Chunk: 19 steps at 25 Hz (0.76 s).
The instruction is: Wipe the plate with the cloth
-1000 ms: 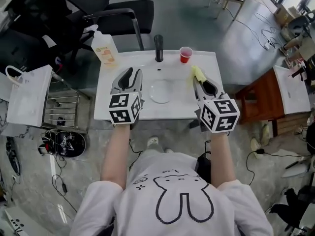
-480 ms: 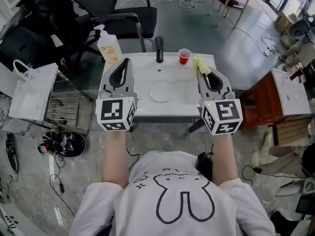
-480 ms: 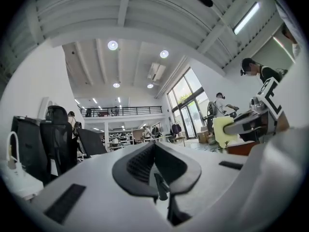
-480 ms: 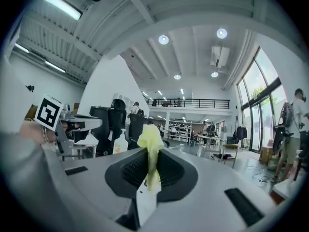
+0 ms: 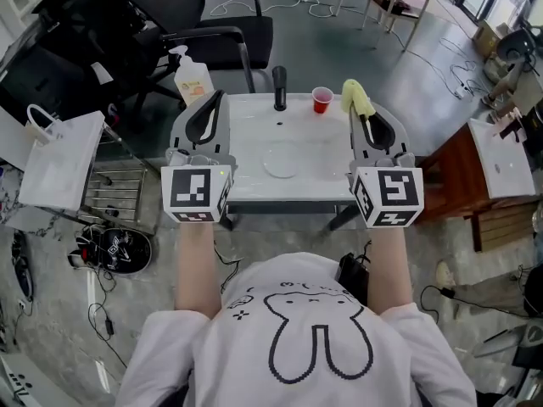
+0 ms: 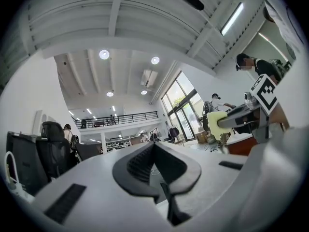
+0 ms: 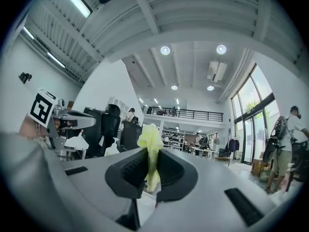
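A clear glass plate (image 5: 281, 160) lies in the middle of the white table (image 5: 246, 185). My right gripper (image 5: 365, 121) is raised over the table's right side, shut on a yellow cloth (image 5: 355, 97) that sticks out past its tips. In the right gripper view the cloth (image 7: 151, 151) is pinched between the pads. My left gripper (image 5: 212, 113) is lifted over the table's left side; its jaws have just closed and are shut with nothing between them. In the left gripper view the left gripper (image 6: 155, 167) points level into the room, with the cloth (image 6: 218, 123) at the right.
At the table's far edge stand a red cup (image 5: 321, 100), a black cylinder (image 5: 279, 86) and a pump bottle (image 5: 193, 77). Black chairs (image 5: 191, 15) stand behind the table, a white bag (image 5: 59, 158) to the left, a wooden side table (image 5: 479, 172) to the right.
Both grippers rose off the table and tilted up toward level. The left jaws went from slightly open to shut. The right gripper kept the cloth.
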### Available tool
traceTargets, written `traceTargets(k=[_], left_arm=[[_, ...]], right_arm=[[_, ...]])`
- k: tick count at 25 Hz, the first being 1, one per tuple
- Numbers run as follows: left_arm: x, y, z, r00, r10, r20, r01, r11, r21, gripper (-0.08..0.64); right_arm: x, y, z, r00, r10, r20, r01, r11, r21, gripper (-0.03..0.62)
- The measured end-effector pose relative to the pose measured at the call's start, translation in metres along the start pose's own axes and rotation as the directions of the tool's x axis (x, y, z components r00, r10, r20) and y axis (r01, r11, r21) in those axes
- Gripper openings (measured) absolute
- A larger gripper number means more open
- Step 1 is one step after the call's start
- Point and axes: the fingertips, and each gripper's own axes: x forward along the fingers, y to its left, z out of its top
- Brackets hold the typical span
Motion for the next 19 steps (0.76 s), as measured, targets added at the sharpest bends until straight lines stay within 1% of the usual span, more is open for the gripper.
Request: traceTargets(k=[5, 11, 19], left_arm=[[-0.002, 0.014, 0.011, 0.999, 0.022, 0.024, -0.022, 1.0, -0.004, 0.009], [-0.004, 0.018, 0.028, 0.998, 0.024, 0.051, -0.025, 0.999, 0.028, 0.009], [-0.011, 0.019, 0.034, 0.997, 0.031, 0.066, -0.034, 0.998, 0.045, 0.009]], right_arm=[[-0.003, 0.001, 0.015, 1.0, -0.006, 0.028, 0.007, 1.0, -0.029, 0.051], [-0.011, -0.008, 0.031, 0.998, -0.035, 0.06, 0.037, 0.999, -0.032, 0.051], [-0.018, -0.001, 0.033, 0.997, -0.045, 0.068, 0.048, 0.997, -0.053, 0.051]])
